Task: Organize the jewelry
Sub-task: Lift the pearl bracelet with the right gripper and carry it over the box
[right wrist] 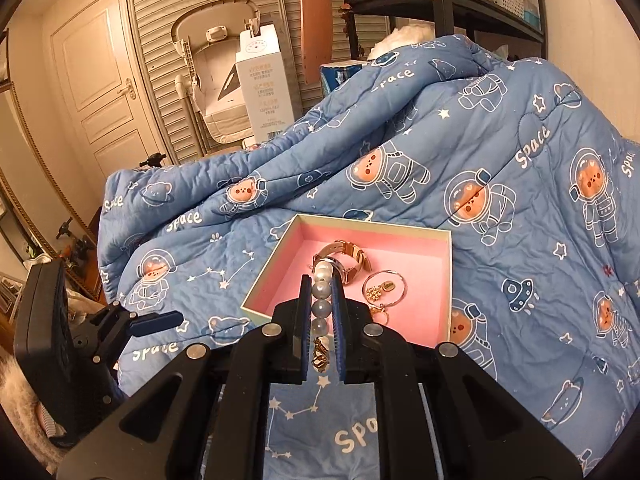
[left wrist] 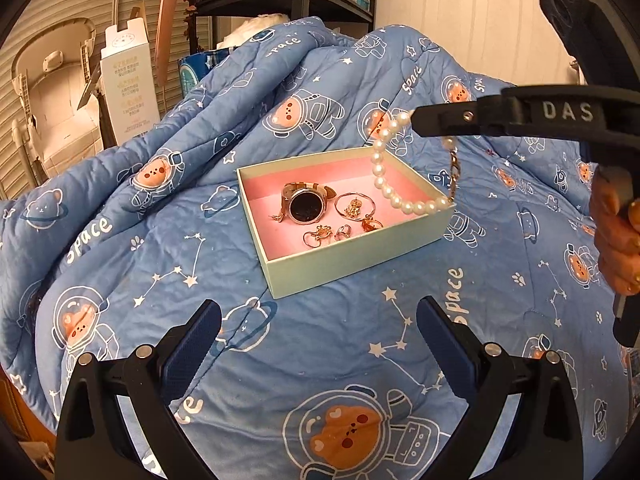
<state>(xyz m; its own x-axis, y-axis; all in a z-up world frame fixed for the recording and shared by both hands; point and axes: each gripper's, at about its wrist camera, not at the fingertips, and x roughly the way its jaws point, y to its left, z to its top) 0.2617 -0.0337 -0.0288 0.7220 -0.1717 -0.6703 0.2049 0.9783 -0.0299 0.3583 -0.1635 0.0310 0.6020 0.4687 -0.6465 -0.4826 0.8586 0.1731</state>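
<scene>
The right tongs (left wrist: pixel 414 120), clenched on the pearl bracelet (left wrist: pixel 390 178), hang it lengthwise over the box's (left wrist: pixel 344 264) far right corner, the released left tongs (left wrist: pixel 320 320) waiting nearer.

The box (left wrist: pixel 344 264) sits on the quilt (left wrist: pixel 120 264), the watch (left wrist: pixel 306 204) left of the rings (left wrist: pixel 354 208) inside.

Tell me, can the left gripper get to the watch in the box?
Probably yes. The left gripper is open and empty, the box has no lid, and the watch lies uncovered. The pearl bracelet dangles off to the side.
</scene>
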